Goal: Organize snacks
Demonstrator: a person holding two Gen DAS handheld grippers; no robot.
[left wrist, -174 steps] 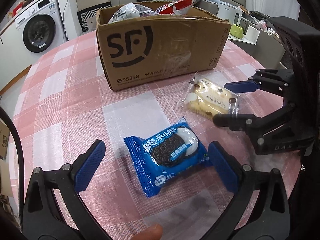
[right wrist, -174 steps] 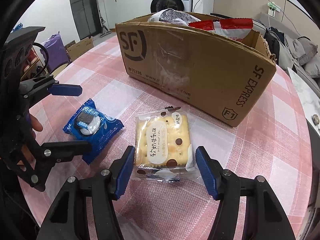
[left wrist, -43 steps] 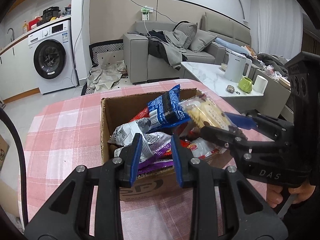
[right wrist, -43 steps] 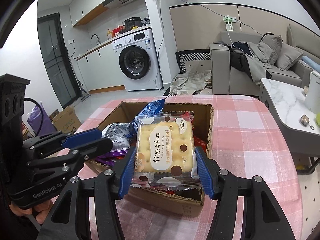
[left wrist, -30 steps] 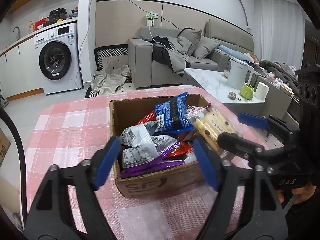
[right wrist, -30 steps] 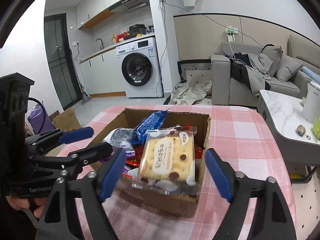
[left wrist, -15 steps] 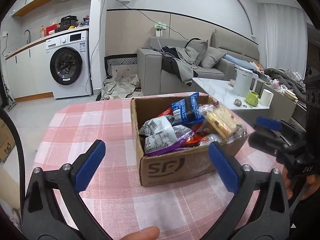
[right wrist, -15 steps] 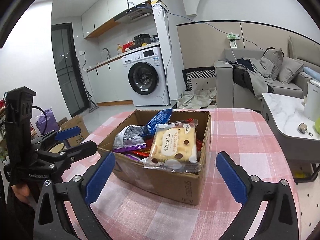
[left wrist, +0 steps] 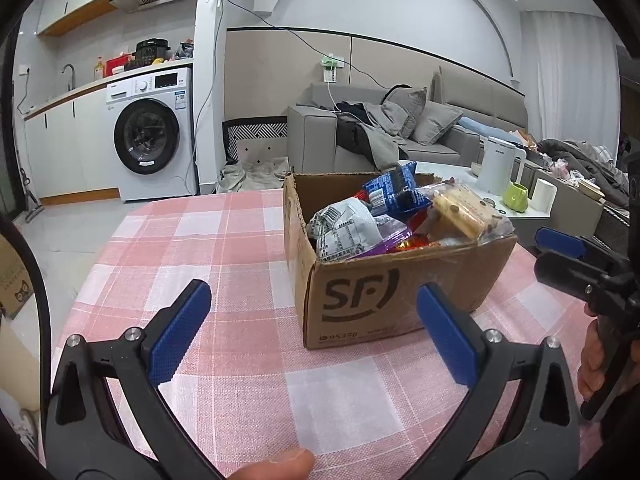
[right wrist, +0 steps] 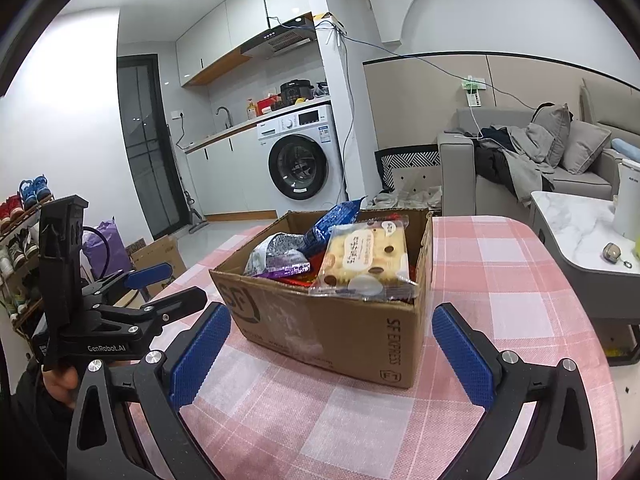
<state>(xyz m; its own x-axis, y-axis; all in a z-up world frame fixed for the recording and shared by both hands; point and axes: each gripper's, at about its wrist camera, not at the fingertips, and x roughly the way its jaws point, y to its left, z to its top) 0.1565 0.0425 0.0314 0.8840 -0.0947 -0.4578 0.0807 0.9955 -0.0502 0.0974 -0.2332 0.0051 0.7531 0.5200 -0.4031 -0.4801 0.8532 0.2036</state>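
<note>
A: Item 1, your left gripper (left wrist: 312,332)?

B: Jaws spread to their widest, having just been opening; nothing between the blue pads (left wrist: 178,338). It hangs over the bare pink checked tablecloth (left wrist: 208,248), short of the box. Your fingertip (left wrist: 276,466) shows at the bottom edge of the left wrist view.

A: Item 2, your right gripper (right wrist: 330,356)?

B: Same condition: jaws wide apart, just opened, empty. It sits near the box's printed side, not touching it.

A: Item 3, the container?

B: 1 open cardboard box (left wrist: 394,280), marked SF, standing on the table toward its far edge, with the flaps gone or folded away; I cannot tell which.

A: Item 4, contents?

B: Snacks, all inside the box and heaped above its rim. 1 blue cookie packet (left wrist: 394,192) stands tilted toward the back wall. 1 clear cracker packet (right wrist: 366,256), yellow crackers with dark spots, leans against the right-hand wall in the right wrist view, its lower edge over the front rim. 1 silver-grey packet (left wrist: 346,232) lies at the front left corner on a purple wrapper (right wrist: 286,269). Red wrappers show beneath; their count I cannot tell.

A: Item 5, surroundings?

B: 1 washing machine (left wrist: 150,136) and 1 grey sofa (left wrist: 400,136) behind the table.
</note>
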